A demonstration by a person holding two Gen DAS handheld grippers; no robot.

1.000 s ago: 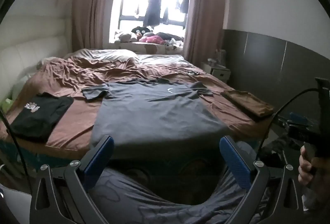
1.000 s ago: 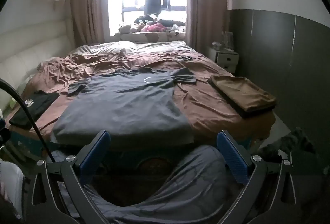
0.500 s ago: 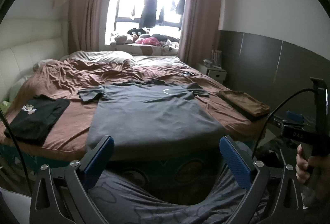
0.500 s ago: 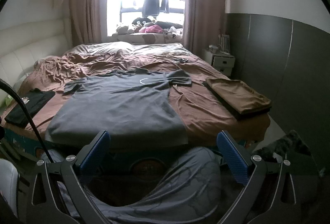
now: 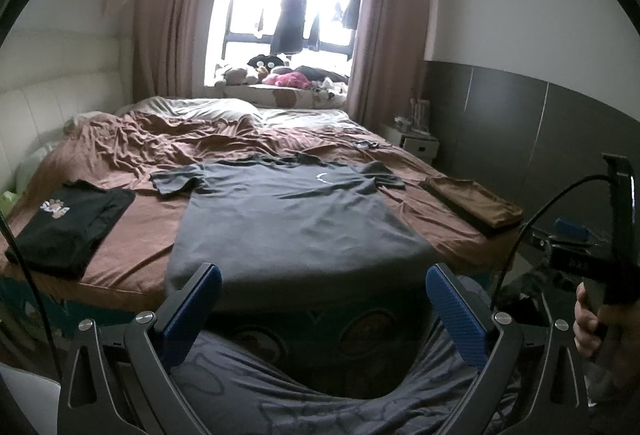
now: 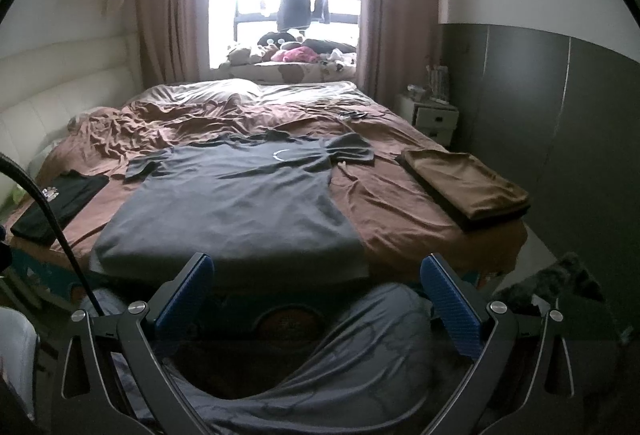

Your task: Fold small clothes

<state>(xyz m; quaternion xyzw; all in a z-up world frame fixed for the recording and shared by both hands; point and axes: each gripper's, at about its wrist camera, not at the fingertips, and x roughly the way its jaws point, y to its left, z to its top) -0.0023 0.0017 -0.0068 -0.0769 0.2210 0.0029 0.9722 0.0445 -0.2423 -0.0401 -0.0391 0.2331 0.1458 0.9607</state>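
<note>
Grey T-shirt (image 5: 288, 211) lies spread flat, face up, on the brown bed sheet (image 5: 132, 235), collar toward the window and hem at the near bed edge; both sleeves are extended outward. Folded black garment (image 5: 68, 223) with a small printed motif rests on the sheet to the left of the T-shirt, apart from it. Folded brown garment (image 6: 464, 187) rests near the right bed edge, also apart from the T-shirt.

Left tongs (image 5: 320, 299) are held before the near bed edge with blue pads (image 5: 192, 307) spread wide apart and nothing between them. Right tongs (image 6: 316, 291) are likewise spread wide and empty, positioned in front of the T-shirt hem without touching it. In the left wrist view, a hand (image 5: 596, 323) grips the handle of the right unit at the frame's right edge. Grey patterned fabric (image 6: 340, 367) fills the lower part of both views below the pads.
</note>
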